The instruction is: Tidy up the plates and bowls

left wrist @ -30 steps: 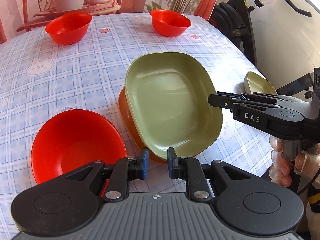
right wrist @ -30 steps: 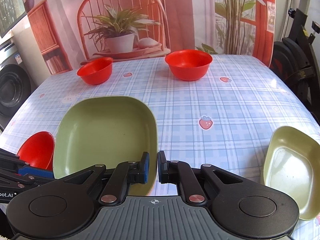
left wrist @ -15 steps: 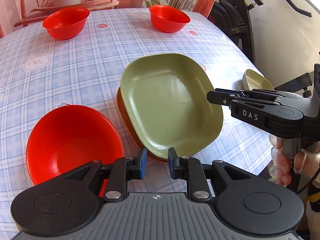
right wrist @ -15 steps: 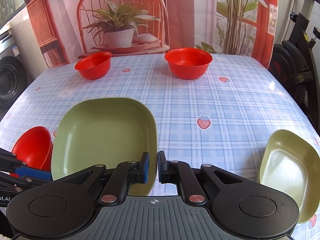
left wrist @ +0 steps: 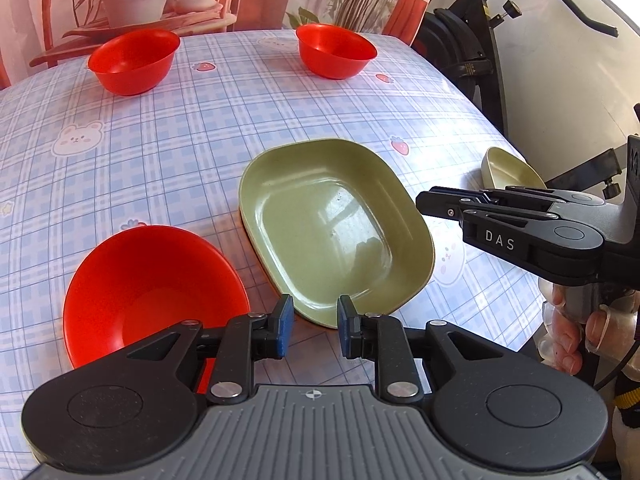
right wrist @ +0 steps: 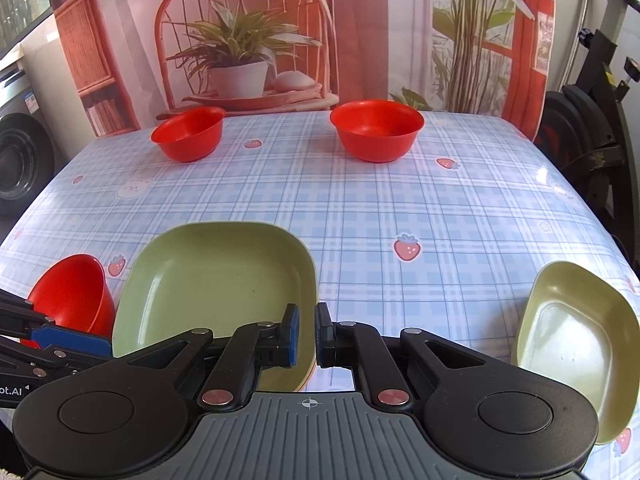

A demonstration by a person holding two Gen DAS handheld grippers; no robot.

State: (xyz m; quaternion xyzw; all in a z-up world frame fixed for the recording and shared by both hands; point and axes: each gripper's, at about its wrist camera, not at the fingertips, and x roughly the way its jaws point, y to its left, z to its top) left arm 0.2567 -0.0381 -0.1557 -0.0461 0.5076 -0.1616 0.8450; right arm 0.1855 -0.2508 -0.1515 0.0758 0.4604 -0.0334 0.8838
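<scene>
A large green plate lies flat on the checked tablecloth, stacked on an orange plate of which only a sliver shows; it also shows in the right wrist view. My left gripper is open and empty just before the plate's near rim. My right gripper is nearly closed with a narrow gap, empty, at the plate's right edge. A red bowl sits left of the plate. A small pale green plate lies at the right table edge.
Two red bowls stand at the far side of the table, one on the left and one on the right. Black exercise equipment stands beyond the table's right edge. A plant backdrop hangs behind.
The green plate has gone from tilted up to lying flat on the orange plate. My left gripper has opened and let go of it and drawn back a little.
</scene>
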